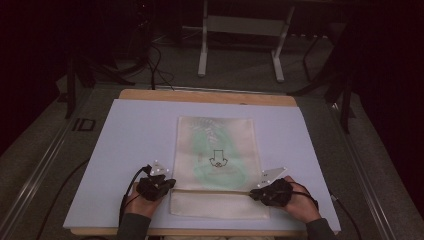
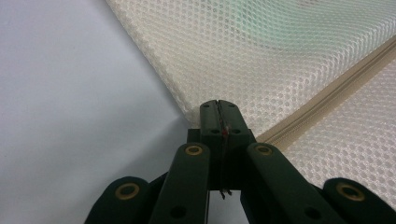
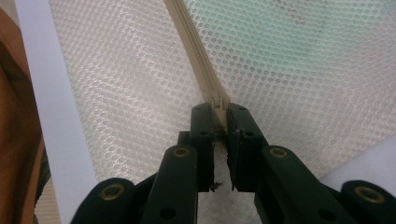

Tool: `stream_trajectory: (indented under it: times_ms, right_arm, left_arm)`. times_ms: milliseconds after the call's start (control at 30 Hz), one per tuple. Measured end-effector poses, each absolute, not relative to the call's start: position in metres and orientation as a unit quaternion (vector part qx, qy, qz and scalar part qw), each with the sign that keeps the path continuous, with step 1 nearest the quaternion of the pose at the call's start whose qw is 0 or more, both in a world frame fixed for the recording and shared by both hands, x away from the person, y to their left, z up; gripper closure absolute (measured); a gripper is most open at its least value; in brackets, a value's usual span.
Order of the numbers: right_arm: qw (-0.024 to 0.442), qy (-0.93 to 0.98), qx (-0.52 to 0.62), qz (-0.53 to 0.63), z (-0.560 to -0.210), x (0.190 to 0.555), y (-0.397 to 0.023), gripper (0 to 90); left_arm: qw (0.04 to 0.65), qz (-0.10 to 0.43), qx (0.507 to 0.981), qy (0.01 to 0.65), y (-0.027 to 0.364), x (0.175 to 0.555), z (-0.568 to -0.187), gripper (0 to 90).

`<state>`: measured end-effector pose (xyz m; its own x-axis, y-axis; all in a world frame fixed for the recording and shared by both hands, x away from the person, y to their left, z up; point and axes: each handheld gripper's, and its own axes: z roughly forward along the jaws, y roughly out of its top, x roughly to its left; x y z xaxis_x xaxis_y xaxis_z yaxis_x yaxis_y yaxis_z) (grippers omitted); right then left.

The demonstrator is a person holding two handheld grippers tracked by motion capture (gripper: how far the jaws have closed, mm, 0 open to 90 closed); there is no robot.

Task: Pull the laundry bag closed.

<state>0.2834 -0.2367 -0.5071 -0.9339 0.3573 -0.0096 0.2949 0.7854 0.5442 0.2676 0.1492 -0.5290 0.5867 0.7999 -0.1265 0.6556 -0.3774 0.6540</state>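
Dim room beyond the bench, cables and a white metal frame (image 1: 242, 30) on the floor behind. Your white board-covered worktable (image 1: 135, 130) carries one cream mesh zip pouch (image 1: 216, 165), lying flat at the middle of the board, long side running away from you. Something pale green (image 1: 210, 150) shows through the mesh, with a small black outline mark over it.

A beige zipper (image 1: 210, 190) crosses the pouch near its near end. You have a tool at each end of that zipper.

Left gripper (image 2: 218, 108): jaws pressed together on the pouch's left edge, right beside the zipper's end, a sliver of material caught between them.

Right gripper (image 3: 219, 112): jaws nearly together around the small zipper slider (image 3: 217, 100) at the zipper's right end. Grip looks firm, though a thin gap remains, so it may be only just seated.

Progress, as a judgement: the teeth (image 3: 196, 51) beyond the slider look meshed, so the zip reads as still closed. Both holds are set. If opening is your aim, the whole pull toward the left gripper remains, then getting at the green contents.
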Motion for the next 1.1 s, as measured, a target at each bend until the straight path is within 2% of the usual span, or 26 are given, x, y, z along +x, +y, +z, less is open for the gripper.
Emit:
stream_trajectory:
  times_ms: [700,1100]
  right_arm:
    - [0.054,0.944,0.177,0.273,-0.506,0.283,-0.245,82.4]
    - [0.057,0.938,0.202,0.277,-0.505,0.283,-0.266,82.3]
  left_arm:
    - [0.338,0.107,0.824,0.442,0.149,0.268,-0.529,89.7]
    - [0.339,0.107,0.823,0.442,0.149,0.267,-0.529,89.7]
